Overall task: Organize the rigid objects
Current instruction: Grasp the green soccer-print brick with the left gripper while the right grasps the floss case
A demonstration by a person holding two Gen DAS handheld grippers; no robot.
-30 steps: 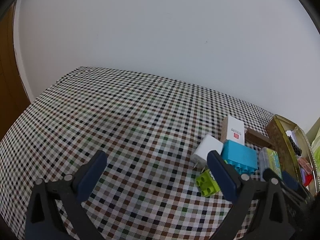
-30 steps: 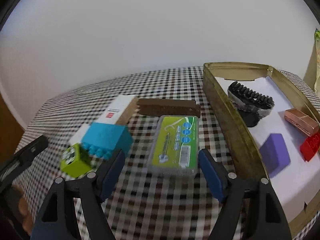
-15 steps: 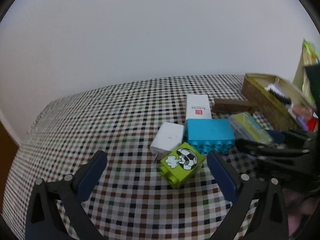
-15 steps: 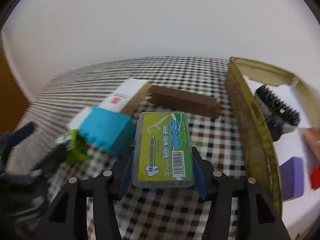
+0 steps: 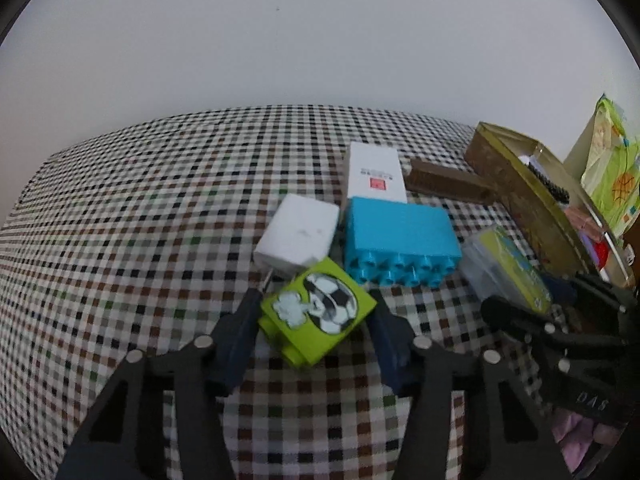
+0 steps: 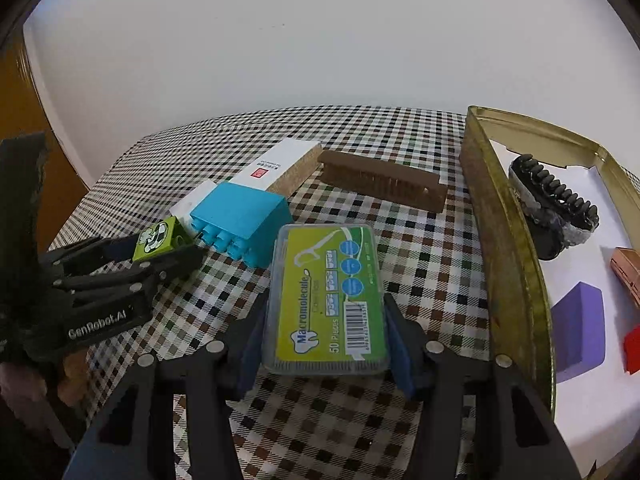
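Right tongs (image 6: 326,344) clamp the floss box (image 6: 327,300) on the desk (image 6: 432,256), long axis toward twelve o'clock; tin (image 6: 508,240) at three o'clock. Left tongs (image 5: 316,320) are closing around the green block (image 5: 316,314).

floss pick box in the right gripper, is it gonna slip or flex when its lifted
The floss pick box looks like stiff clear plastic, so it probably won't flex. Its smooth, glossy sides may slip, though the right gripper pads clamp both long edges squarely. It is flat and thin, so it seems light and unlikely to tip.
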